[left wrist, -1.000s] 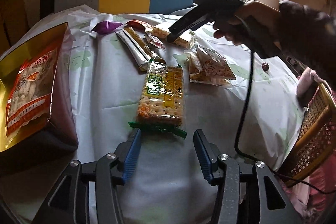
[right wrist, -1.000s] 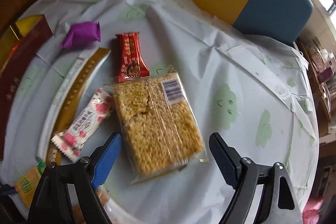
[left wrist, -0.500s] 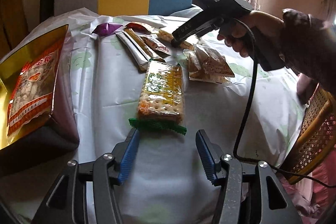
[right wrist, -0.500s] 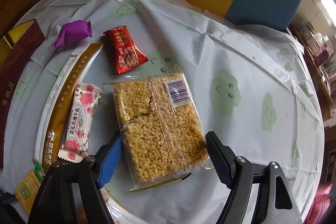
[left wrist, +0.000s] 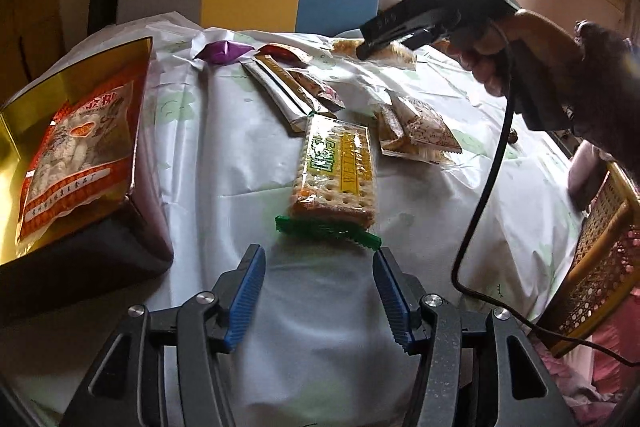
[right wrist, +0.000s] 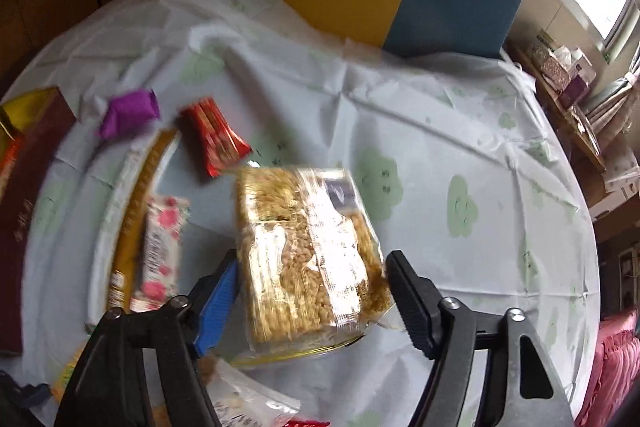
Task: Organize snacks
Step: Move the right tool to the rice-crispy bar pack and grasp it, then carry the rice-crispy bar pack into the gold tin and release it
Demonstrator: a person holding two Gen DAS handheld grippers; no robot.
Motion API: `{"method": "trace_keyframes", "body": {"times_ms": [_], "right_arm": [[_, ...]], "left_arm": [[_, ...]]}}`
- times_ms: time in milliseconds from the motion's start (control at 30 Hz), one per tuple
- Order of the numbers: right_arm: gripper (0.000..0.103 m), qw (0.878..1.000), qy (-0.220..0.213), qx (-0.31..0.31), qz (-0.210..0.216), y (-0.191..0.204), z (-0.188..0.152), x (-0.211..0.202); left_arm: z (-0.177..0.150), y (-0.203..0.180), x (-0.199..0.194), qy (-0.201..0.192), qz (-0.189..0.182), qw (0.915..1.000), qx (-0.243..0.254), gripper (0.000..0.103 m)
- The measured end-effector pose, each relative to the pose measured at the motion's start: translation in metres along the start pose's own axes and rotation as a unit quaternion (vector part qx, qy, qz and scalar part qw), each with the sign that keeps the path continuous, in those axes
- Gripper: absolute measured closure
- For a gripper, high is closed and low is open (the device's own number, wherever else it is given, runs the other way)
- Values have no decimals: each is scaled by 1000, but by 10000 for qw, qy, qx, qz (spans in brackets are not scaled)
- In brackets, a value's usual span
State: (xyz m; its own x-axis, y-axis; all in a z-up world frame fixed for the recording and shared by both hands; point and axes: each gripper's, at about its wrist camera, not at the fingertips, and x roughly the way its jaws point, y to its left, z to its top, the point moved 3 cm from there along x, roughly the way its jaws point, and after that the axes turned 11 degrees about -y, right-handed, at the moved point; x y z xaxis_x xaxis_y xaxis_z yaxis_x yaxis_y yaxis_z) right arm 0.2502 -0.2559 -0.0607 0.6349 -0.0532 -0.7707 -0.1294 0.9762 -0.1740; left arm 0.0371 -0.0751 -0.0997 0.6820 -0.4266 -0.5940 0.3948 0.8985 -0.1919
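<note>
Right claw (right wrist: 312, 301) closing on the puffed-rice pack (right wrist: 308, 255) at the desk's (right wrist: 440, 131) far side, left claw (left wrist: 320, 291) spread empty near the cracker pack (left wrist: 336, 171); the slick, crinkly wrapper could slip free.

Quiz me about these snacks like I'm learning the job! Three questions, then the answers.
1. True or false: the left gripper holds a snack.
2. What is between the right gripper's fingers? A red candy, B rice-crisp pack, C purple candy.
3. Which snack lies just ahead of the left gripper?
Key: 1 false. 2 B; the jaws are closing on it. 3 the cracker pack.
</note>
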Motion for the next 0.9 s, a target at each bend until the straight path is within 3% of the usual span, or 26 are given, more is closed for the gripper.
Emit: {"method": "trace_keyframes", "body": {"times_ms": [233,367,400,433,500,667,767,833,900], "right_arm": [[41,9994,-113,-267,193,27,11,-19],[43,9988,-61,28,478,29,11,-26],[70,9985,-86,53,538,31,13,-30],[89,9974,-158,82,700,32,13,-34],[95,9979,-137,143,617,35,15,-42],[94,9988,-27,52,480,38,15,-40],[76,9962,89,627,605,21,11,-32],[49,9936,27,849,746,14,10,-30],[31,9884,92,1127,1010,11,9,-25]], "left_arm": [[-1,0,-2,-43,-15,10000,4,45],[-2,1,-4,-52,-52,10000,-64,45],[-2,0,-4,-53,-55,10000,-60,45],[-3,0,-4,-56,-55,10000,-55,43],[-2,-1,-2,-53,-55,10000,-44,42],[-1,0,-3,-59,-78,9999,-94,42],[-2,-1,-3,-61,-57,9999,-69,42],[-2,-1,-3,-64,-64,9999,-83,42],[-2,-1,-2,-64,-53,9999,-71,42]]}}
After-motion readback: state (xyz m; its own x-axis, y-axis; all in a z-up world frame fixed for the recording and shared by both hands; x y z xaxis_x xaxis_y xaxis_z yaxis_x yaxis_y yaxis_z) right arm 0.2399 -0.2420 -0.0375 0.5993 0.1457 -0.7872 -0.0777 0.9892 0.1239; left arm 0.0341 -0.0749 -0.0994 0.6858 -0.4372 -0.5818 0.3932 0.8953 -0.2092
